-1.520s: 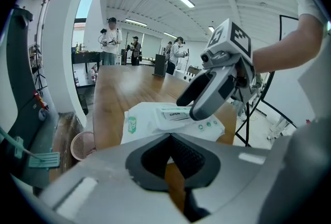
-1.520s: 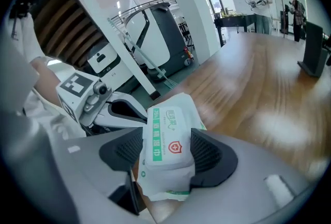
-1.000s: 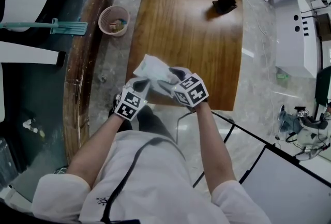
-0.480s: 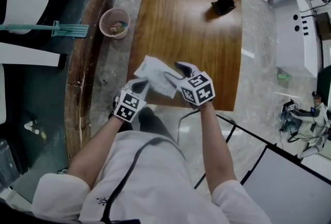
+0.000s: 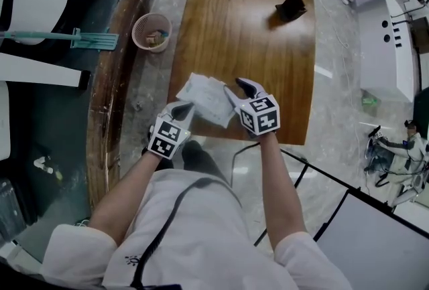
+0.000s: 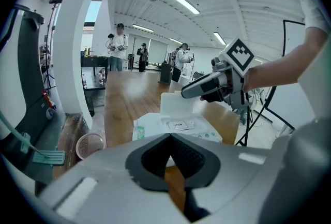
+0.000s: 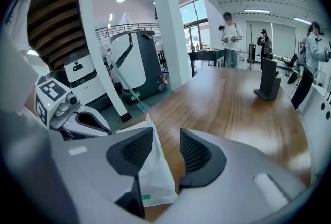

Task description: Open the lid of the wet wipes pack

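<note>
The white wet wipes pack hangs over the near edge of the wooden table. My left gripper is shut on the pack's near left corner. In the left gripper view the pack shows its OPEN label, and a white flap stands up at its far side. My right gripper is at the pack's right end. Its jaws have just been closing and stay apart. In the right gripper view the pack's end lies against the left pad, with a gap to the right pad.
A black stand sits on the table's far right. A pink basket and a teal mop are on the floor to the left. White furniture stands to the right. People stand far beyond the table.
My right gripper has drawn off to the right and slightly up from the pack's top, with its jaws narrower. The left gripper and the pack have hardly moved.
</note>
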